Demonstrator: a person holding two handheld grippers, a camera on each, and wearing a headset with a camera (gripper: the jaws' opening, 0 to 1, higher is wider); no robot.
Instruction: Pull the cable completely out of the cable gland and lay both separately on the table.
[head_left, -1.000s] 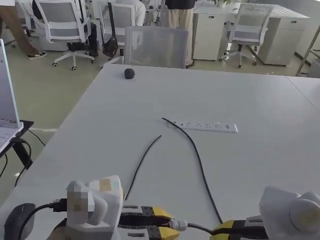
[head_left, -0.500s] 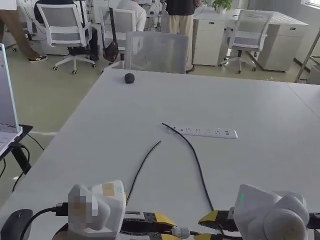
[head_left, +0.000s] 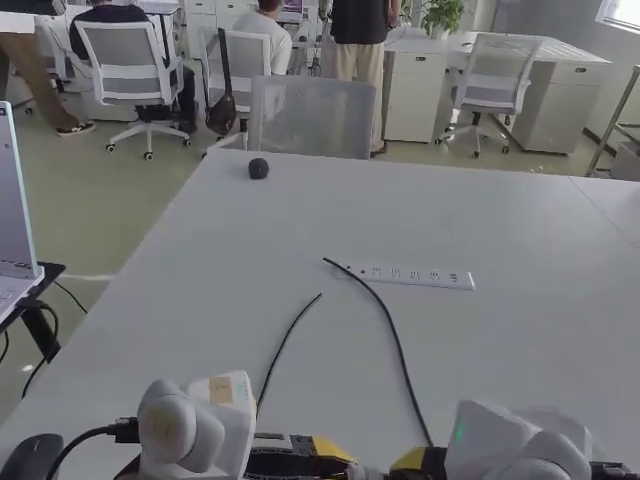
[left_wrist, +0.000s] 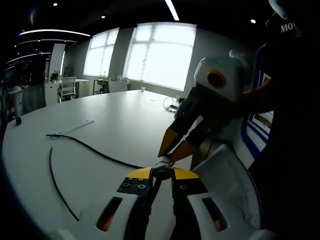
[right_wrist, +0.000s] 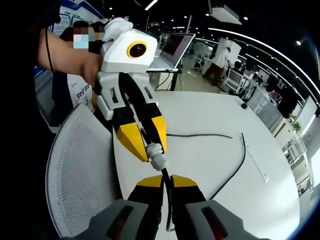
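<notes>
At the near table (head_left: 500, 200) edge, we find the left gripper (left_wrist: 161, 173) clamping the gland (right_wrist: 156, 152) and the right gripper (right_wrist: 167, 181) clamping the cable (head_left: 386, 312), opposed for pulling.

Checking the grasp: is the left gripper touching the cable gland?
Touching. Left gripper view: the left gripper has its yellow jaws closed on the cable gland.

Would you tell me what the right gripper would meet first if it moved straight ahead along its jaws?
Most likely the cable gland, clamped in the left gripper directly ahead. The right gripper itself grips the cable leading into it. The gap looks short.
</notes>
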